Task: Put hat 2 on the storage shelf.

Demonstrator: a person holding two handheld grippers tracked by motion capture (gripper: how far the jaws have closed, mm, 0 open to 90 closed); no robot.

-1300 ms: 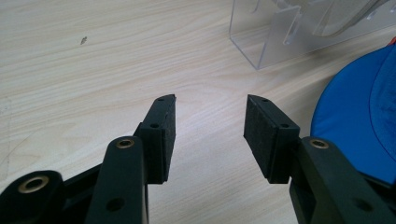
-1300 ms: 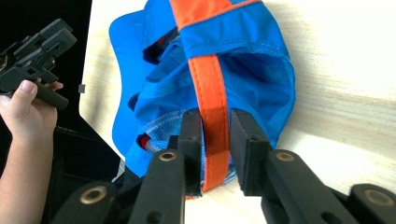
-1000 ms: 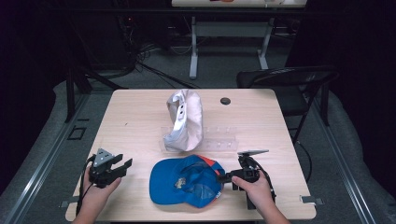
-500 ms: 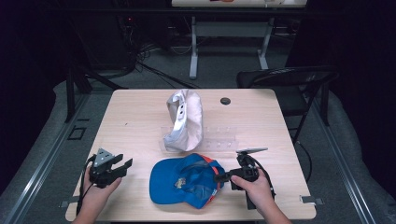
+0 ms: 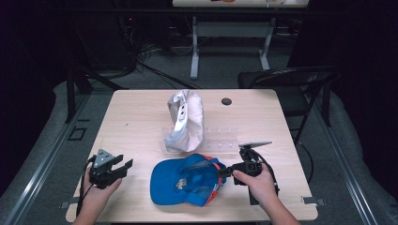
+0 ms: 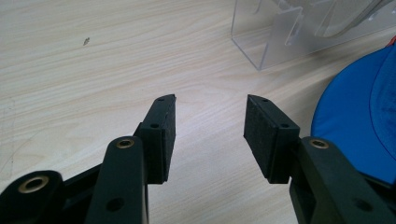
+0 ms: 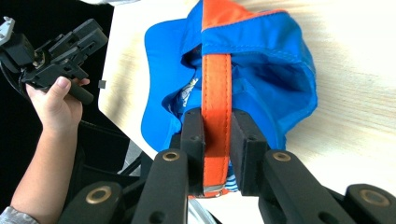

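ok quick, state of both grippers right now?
Left gripper: open, nothing between the jaws, held over bare table.
Right gripper: jaws have just been closing, now shut on the orange strap of the blue cap.

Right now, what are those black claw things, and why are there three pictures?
Those are hand-held grabbers with two black jaws; a person holds one in each hand. One picture comes from a camera above the wooden table. The other two come from little cameras riding on each grabber, looking along its jaws.

On the table lie a blue cap turned upside down, a white cap propped on a clear plastic stand, and a small dark round thing.

The right gripper has just been closing its jaws, and they now pinch the cap's orange strap. The left gripper holds nothing: its jaws stand apart over bare wood beside the blue cap.
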